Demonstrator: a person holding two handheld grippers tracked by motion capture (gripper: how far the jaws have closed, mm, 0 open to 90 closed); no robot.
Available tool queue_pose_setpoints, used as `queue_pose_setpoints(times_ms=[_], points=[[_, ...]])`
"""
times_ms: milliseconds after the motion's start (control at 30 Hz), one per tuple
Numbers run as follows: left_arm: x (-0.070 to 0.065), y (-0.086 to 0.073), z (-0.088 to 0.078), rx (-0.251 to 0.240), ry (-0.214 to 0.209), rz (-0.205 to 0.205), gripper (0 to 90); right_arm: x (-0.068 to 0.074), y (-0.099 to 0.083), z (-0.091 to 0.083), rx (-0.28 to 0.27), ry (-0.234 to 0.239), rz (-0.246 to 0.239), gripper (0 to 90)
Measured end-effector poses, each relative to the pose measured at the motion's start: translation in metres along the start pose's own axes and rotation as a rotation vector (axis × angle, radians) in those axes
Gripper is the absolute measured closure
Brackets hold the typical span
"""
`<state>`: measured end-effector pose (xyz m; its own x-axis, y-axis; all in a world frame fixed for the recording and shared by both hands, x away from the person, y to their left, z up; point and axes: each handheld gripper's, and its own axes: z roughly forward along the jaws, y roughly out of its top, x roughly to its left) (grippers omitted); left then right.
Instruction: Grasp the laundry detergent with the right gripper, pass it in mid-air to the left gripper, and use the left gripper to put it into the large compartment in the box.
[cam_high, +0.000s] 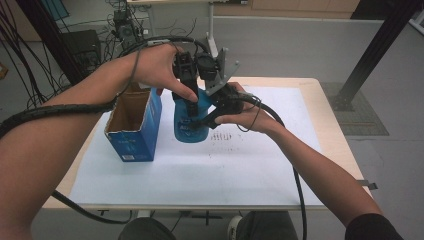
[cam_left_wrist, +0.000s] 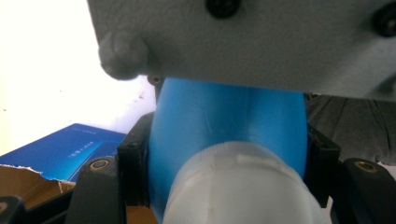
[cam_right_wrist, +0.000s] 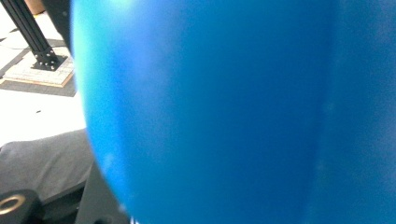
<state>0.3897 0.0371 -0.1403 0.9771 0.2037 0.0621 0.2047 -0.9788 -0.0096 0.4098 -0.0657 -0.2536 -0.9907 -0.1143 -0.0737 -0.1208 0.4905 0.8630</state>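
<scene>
One blue bottle (cam_high: 190, 121), label unreadable, clamped by left gripper (cam_high: 188, 97) and right gripper (cam_high: 209, 118), beside one blue box (cam_high: 136, 131).

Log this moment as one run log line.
left gripper: shut on bottle neck | right gripper: shut on bottle body | bottle: upright beside open box | table: white sheet

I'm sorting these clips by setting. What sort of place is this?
Most likely a lab or workshop set up for recording. Loose cables hang and lie on the floor at the left, black metal framing stands on the right, and the table is a plain one covered with a white sheet.
</scene>
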Motion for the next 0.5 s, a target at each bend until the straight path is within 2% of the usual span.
queue_pose_setpoints(times_ms=[500], points=[[-0.0007, -0.0011, 0.0001, 0.003, -0.003, -0.004, 36.8, 0.0013, -0.0010, 0.0012, -0.007, -0.002, 0.004, 41.7]])
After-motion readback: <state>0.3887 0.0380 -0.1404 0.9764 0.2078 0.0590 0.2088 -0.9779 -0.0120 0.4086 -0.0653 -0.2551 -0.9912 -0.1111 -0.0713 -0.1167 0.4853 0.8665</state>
